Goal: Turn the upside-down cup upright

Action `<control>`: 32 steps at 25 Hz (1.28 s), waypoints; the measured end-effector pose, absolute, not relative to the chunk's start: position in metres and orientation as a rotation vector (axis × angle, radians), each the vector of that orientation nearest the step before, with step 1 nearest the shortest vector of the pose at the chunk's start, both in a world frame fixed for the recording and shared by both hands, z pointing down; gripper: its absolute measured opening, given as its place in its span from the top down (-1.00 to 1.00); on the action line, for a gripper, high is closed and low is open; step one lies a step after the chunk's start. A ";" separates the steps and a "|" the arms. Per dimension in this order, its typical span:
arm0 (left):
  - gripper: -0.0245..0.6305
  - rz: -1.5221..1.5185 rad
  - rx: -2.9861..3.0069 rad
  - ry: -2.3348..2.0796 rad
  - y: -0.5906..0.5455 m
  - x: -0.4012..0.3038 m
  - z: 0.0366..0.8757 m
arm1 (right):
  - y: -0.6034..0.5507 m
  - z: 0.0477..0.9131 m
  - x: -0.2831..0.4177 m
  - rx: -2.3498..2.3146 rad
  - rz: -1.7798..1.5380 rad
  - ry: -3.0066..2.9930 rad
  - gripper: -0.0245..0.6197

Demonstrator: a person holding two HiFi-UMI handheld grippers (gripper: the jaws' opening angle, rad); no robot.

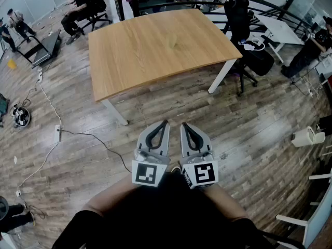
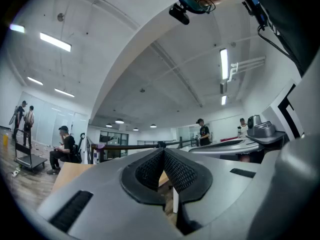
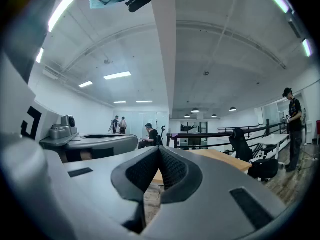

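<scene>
Two-handed, holding the left claw (image 1: 165, 122) and the right claw (image 1: 183, 124) side by side, just apart, tips pointing ahead over the wooden floor (image 1: 249, 123). Pressing each claw's jaws fully together, gripping nothing, as showing in both gripper views. Facing the surface (image 1: 155, 51), standing near on white legs, ahead of the tips. Seeing the cup in no view. Seeing a black cable (image 1: 98, 141) snaking across the floor left of the claws, leading off from a white power strip (image 1: 58, 133). Passing outward to a black chair (image 1: 239, 22) at the surface's right edge and a white bin (image 1: 307, 137) on the floor well off to the right. Ending beyond the surface's far left corner, at a seated person (image 1: 78, 7) near a treadmill (image 1: 39, 48).
</scene>
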State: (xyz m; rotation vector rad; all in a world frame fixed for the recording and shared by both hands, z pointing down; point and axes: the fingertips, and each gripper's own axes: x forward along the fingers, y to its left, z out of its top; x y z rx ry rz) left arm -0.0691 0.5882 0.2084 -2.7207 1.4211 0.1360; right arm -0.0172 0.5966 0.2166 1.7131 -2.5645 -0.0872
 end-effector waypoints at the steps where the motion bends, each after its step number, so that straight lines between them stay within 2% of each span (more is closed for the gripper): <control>1: 0.91 0.135 -2.721 1.419 0.587 -0.070 0.209 | 0.595 0.216 -0.019 1.713 -0.089 -2.563 0.88; 18: 0.91 0.083 -2.782 1.436 0.530 -0.108 0.239 | 0.538 0.242 -0.030 1.840 0.040 -2.493 0.88; 24: 0.91 0.035 -2.774 1.470 0.448 -0.089 0.257 | 0.454 0.260 -0.003 1.846 0.075 -2.487 0.88; 32: 0.91 -0.010 -2.764 1.516 0.302 -0.029 0.262 | 0.300 0.262 0.039 1.753 0.112 -2.557 0.88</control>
